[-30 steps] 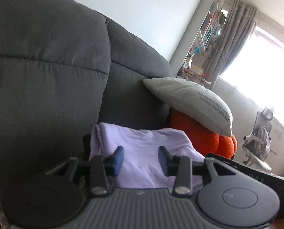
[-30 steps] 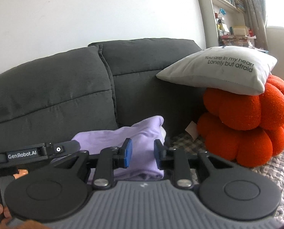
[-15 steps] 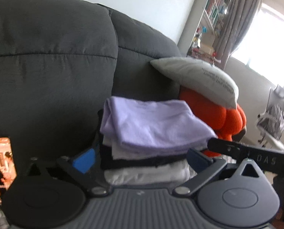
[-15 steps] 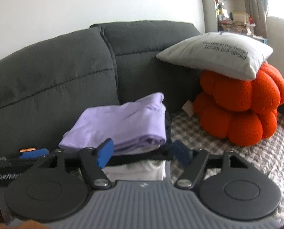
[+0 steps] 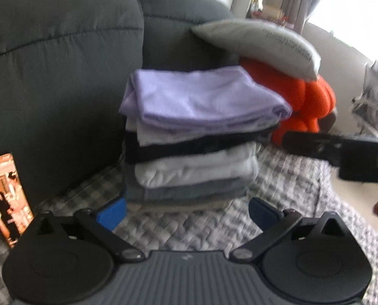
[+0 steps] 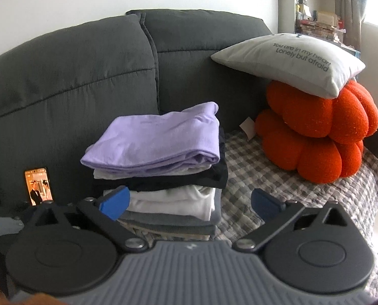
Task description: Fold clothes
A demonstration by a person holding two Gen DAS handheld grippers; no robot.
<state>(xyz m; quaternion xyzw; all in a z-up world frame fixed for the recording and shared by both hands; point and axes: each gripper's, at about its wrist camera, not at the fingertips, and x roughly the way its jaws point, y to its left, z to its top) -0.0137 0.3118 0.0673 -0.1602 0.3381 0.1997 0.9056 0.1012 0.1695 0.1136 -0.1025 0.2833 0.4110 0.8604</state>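
Your left tongs [image 5: 186, 214] are spread wide and hold nothing; the blue pads [image 5: 112, 214] sit low, just in front of the stack of folded clothes [image 5: 191, 150], not touching it. Your right tongs [image 6: 189, 202] are likewise wide open and empty, with the left pad overlapping the stack's front corner in that view; whether it touches the cloth cannot be told.

The stack stands on the checked blanket [image 6: 242, 167] covering the sofa seat, close to the dark grey backrest [image 6: 87, 76] and roughly at the seam between the two back cushions. The lilac garment [image 6: 158, 139] lies on top, folded, above white, black, pale and grey layers.

A phone [image 6: 38, 186] with a lit screen leans against the backrest toward the seat's left end. Toward the right end, an orange cushion [image 6: 315, 139] carries a grey pillow [image 6: 290, 61] with printed lettering.
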